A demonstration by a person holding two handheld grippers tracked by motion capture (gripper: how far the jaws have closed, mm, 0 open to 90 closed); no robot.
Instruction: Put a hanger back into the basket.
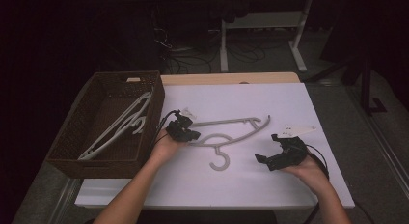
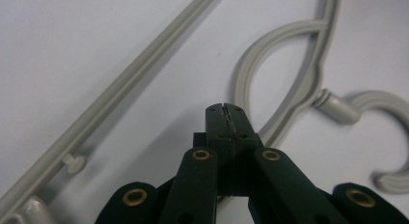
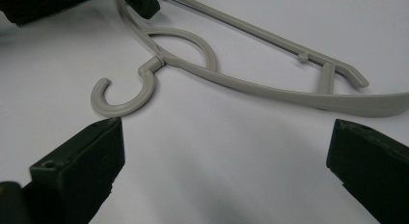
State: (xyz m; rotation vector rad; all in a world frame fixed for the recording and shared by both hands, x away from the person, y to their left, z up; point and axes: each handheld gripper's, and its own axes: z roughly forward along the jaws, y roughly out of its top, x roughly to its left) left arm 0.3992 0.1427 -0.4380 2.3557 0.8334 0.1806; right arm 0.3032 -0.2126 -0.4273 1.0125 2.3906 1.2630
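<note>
Step in hand: picking up the grey hanger (image 1: 231,132) that lies flat on the white bench (image 1: 289,185), hook toward you, just right of the wicker basket (image 1: 67,156). A second hanger (image 1: 115,127) already lies in that basket, so the likely aim is to put this one with it.

Your left tongs (image 1: 192,135) sit at the hanger's left end, near the loop. In the left gripper view the jaws are pressed fully together (image 2: 226,109) on the arm next to the loop; the frame seems to pass under the tips, but whether it is actually pinched I cannot tell.

Your right tongs (image 1: 266,151) rest low on the bench right of the hook, jaws spread wide and empty, with the hanger lying ahead of them.

Next move, as judged: check the left grip before lifting. If the arm is held, raise that end and swing it toward the basket; if not, reopen and reseat. The right tongs could steady the far arm.
</note>
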